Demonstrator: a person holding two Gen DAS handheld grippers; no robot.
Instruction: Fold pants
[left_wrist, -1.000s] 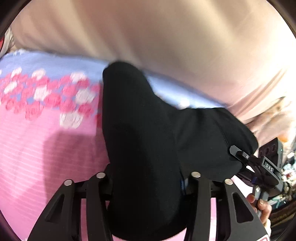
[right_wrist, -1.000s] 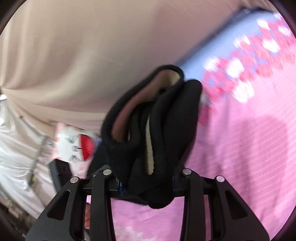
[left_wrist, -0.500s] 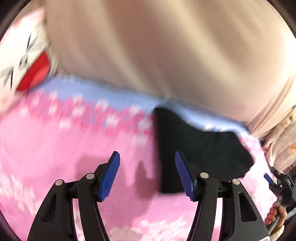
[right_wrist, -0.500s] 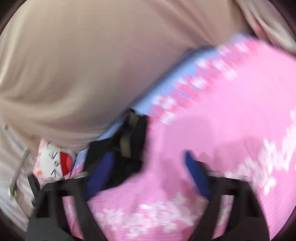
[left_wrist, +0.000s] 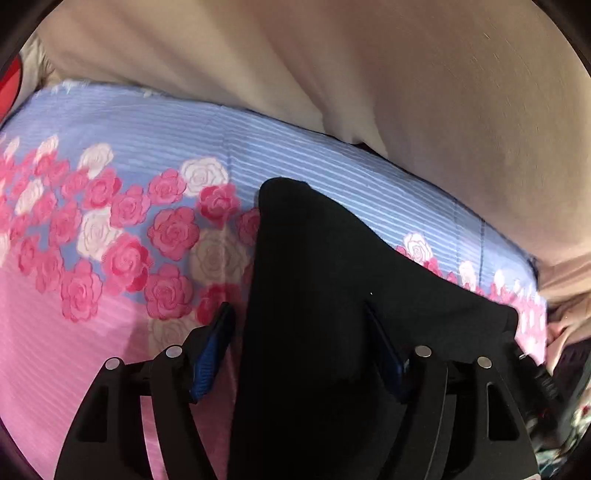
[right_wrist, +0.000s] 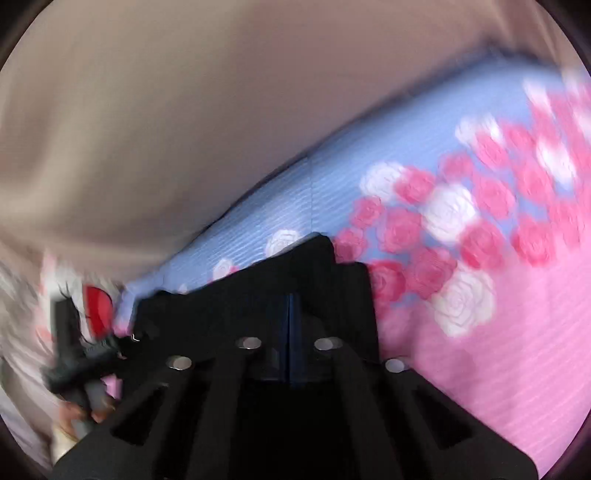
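The black pants (left_wrist: 314, 277) lie folded on the pink and blue rose-print sheet (left_wrist: 92, 350). My left gripper (left_wrist: 298, 308) straddles their near end. Its jaws are opening, the cloth lies between the blue pads (left_wrist: 210, 354), and a narrow gap shows at the left pad. In the blurred right wrist view my right gripper (right_wrist: 290, 299) is shut, its pads together just over the near edge of the pants (right_wrist: 258, 291). I see no cloth between those pads.
Beige fabric (left_wrist: 406, 92) rises behind the far edge of the sheet (right_wrist: 517, 350). A red and white item (right_wrist: 98, 306) sits at the left of the right wrist view. Beside it a hand holds the other gripper (right_wrist: 74, 354).
A second ago both grippers held the pants up. Half a second ago both stood open off the cloth. Now the left straddles the lying pants and the right has shut.
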